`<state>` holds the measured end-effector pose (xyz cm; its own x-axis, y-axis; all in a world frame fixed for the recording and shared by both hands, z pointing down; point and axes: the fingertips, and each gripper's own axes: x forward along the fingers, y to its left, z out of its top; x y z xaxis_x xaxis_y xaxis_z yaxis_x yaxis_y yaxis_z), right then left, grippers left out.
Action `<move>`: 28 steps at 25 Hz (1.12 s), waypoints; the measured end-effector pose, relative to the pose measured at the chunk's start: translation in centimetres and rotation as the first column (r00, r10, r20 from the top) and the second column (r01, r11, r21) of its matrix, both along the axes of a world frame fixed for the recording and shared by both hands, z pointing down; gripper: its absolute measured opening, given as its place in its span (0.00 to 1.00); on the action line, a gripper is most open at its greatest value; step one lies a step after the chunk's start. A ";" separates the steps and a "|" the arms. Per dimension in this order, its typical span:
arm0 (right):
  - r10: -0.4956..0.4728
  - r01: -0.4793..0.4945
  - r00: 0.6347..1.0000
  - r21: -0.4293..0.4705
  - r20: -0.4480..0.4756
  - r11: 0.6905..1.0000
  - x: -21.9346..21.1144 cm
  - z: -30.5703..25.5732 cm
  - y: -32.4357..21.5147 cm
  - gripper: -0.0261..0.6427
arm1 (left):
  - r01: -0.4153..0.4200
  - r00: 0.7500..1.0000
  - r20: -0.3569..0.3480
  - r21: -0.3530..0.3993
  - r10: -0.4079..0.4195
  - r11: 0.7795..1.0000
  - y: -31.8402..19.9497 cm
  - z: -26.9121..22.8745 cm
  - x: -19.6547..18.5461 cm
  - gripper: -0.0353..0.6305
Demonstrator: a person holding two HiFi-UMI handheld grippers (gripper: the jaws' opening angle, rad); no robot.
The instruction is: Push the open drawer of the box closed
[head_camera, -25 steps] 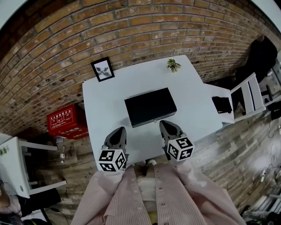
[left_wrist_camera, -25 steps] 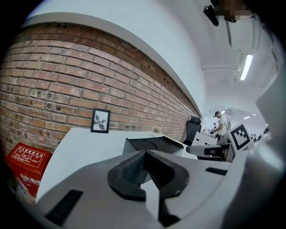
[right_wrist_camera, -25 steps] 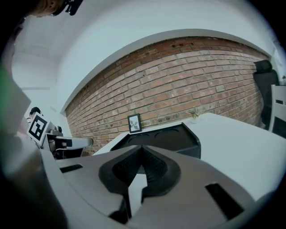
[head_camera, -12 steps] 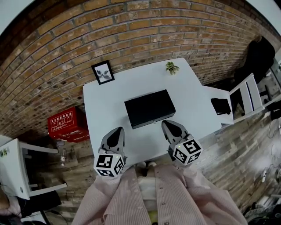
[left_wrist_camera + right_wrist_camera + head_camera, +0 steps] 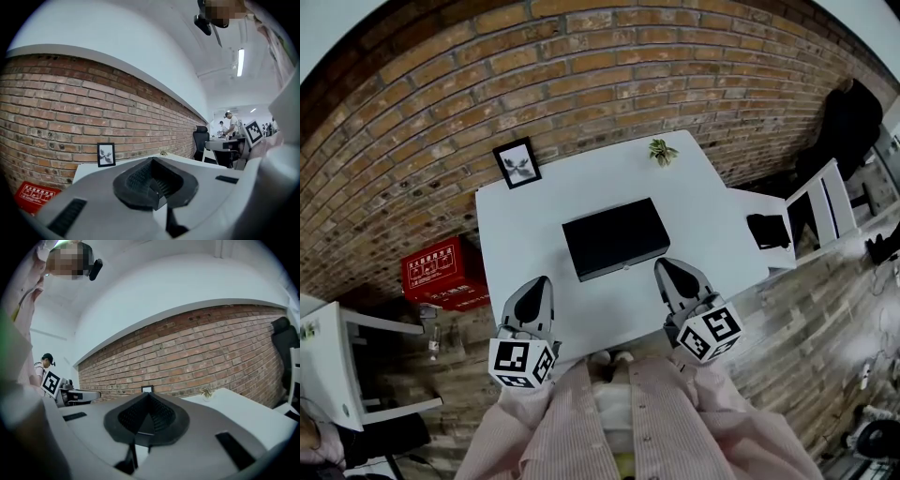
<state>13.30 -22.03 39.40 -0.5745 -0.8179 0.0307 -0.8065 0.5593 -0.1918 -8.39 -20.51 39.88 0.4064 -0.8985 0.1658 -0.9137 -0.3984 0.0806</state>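
A flat black box (image 5: pixel 615 237) lies in the middle of the white table (image 5: pixel 703 220). A small handle (image 5: pixel 624 267) shows on its near face, and the drawer front looks flush with the box. My left gripper (image 5: pixel 536 285) is shut and holds nothing, hovering over the table's near left part, short of the box. Just off the box's near right corner, my right gripper (image 5: pixel 667 268) is likewise shut and empty. Neither touches the box. In the left gripper view (image 5: pixel 156 186) and the right gripper view (image 5: pixel 143 420) the jaws point above the table and hide the box.
A framed picture (image 5: pixel 517 162) leans on the brick wall at the table's far left. A small plant (image 5: pixel 662 150) stands at the far right corner. A red crate (image 5: pixel 439 272) sits on the floor at left, a white chair (image 5: pixel 825 202) and a side table with a black pouch (image 5: pixel 771 230) at right.
Both grippers have drawn back toward the person and spread apart, the left going down-left, the right going right. The box has not visibly changed.
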 end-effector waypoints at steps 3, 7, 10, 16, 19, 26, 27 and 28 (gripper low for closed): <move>0.017 -0.017 1.000 0.019 0.002 1.000 0.6 -0.8 0.0 0.05 | 0.007 1.000 -0.002 0.011 -0.007 1.000 0.1 -0.3 -0.2 0.05; 0.043 -0.043 0.999 0.036 0.010 0.998 1.6 -1.4 0.2 0.05 | 0.018 1.000 -0.004 0.022 -0.018 1.000 0.3 -0.6 -0.6 0.05; 0.059 -0.060 0.998 0.039 0.018 0.997 2.0 -1.7 0.3 0.05 | 0.032 0.999 -0.003 0.026 -0.032 0.999 0.4 -0.8 -1.0 0.04; 0.073 -0.074 0.997 0.028 0.032 0.997 2.7 -1.5 0.4 0.04 | 0.052 0.999 -0.001 0.030 -0.052 0.998 0.6 -0.8 -1.5 0.04; 0.087 -0.088 0.996 0.028 0.036 0.996 3.1 -1.6 0.5 0.04 | 0.056 0.998 0.001 0.032 -0.056 0.998 0.5 -0.9 -1.5 0.04; 0.114 -0.115 0.993 0.030 0.035 0.993 4.2 -1.4 0.7 0.04 | 0.063 0.998 0.012 0.025 -0.064 0.998 0.5 -0.8 -1.5 0.04; 0.120 -0.121 0.992 0.028 0.039 0.992 4.4 -1.4 0.7 0.04 | 0.063 0.998 0.013 0.024 -0.064 0.998 0.5 -0.7 -1.5 0.04; 0.126 -0.127 0.991 0.026 0.042 0.992 4.5 -1.5 0.8 0.05 | 0.062 0.998 0.014 0.023 -0.062 0.998 0.5 -0.7 -1.4 0.04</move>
